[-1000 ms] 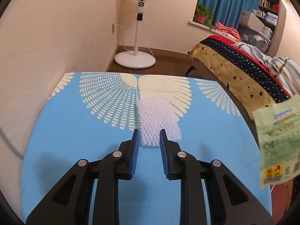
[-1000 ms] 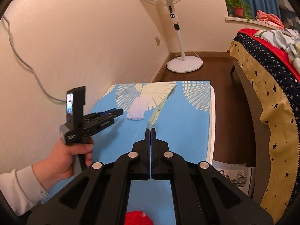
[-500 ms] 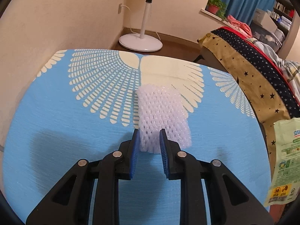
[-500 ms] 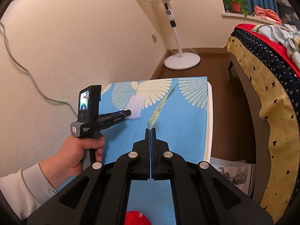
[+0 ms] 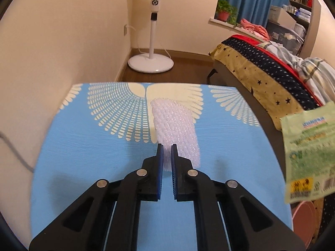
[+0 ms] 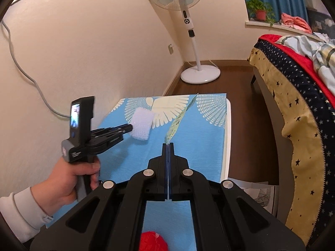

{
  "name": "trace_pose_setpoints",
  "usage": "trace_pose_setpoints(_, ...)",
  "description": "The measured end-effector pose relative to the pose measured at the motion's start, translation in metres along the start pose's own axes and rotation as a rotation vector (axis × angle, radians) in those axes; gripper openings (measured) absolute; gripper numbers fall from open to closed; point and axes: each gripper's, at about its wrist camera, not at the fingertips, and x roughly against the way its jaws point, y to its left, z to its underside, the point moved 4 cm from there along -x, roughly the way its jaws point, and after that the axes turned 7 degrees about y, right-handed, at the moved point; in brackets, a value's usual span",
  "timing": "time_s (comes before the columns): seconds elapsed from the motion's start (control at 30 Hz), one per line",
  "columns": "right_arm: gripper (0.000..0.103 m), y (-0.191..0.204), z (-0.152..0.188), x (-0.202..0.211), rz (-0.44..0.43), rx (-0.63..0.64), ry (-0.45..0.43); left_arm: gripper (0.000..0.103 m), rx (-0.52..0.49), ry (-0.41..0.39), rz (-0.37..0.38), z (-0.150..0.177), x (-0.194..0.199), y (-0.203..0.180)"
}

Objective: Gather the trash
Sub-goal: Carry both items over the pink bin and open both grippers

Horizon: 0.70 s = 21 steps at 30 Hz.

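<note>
The left gripper (image 5: pixel 166 148) has its two blue-padded fingers closed almost fully on the near edge of a white foam mesh sleeve (image 5: pixel 175 133), the kind used to wrap fruit. Only a narrow gap stays between the pads, and it is filled by the squeezed foam. The rest of the sleeve reaches forward from the fingertips, over the blue table cloth with a cream feather pattern (image 5: pixel 94 152). In the right wrist view this sleeve (image 6: pixel 142 126) looks lifted a little above the cloth, held at the tip of the left gripper (image 6: pixel 129 128), which the person's left hand (image 6: pixel 71 177) grasps by its handle.

The right gripper (image 6: pixel 168 145) is closed completely, its fingers pressed together on the lower edge of a thin green printed plastic wrapper (image 6: pixel 178 123). The wrapper rises forward and up from the fingertips, seen edge-on here. From the left wrist view the same wrapper (image 5: pixel 307 159) hangs in the air far to the right of the left gripper, its printed face visible.

A red crumpled object (image 6: pixel 152 241) lies on the cloth just under the right gripper. Behind the table stands a white pedestal fan (image 6: pixel 188 27), and a bed with a star-pattern cover (image 6: pixel 293 96) is to the right.
</note>
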Motion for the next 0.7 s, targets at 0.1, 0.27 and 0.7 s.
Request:
trace_pose_setpoints(0.1,0.000,0.001,0.002,0.011,0.006,0.001,-0.015,0.007,-0.019,-0.020,-0.012,0.004,0.026,-0.005)
trace_pose_setpoints(0.27,0.000,0.008,0.006,0.036,0.022,0.010,-0.052,0.007,-0.033,-0.049,-0.022,0.019,0.066,-0.016)
trace_pose_setpoints(0.7,0.000,0.024,0.055,0.119,0.113,0.018,-0.180,0.007,-0.040,-0.124,0.006,0.094,0.151,-0.055)
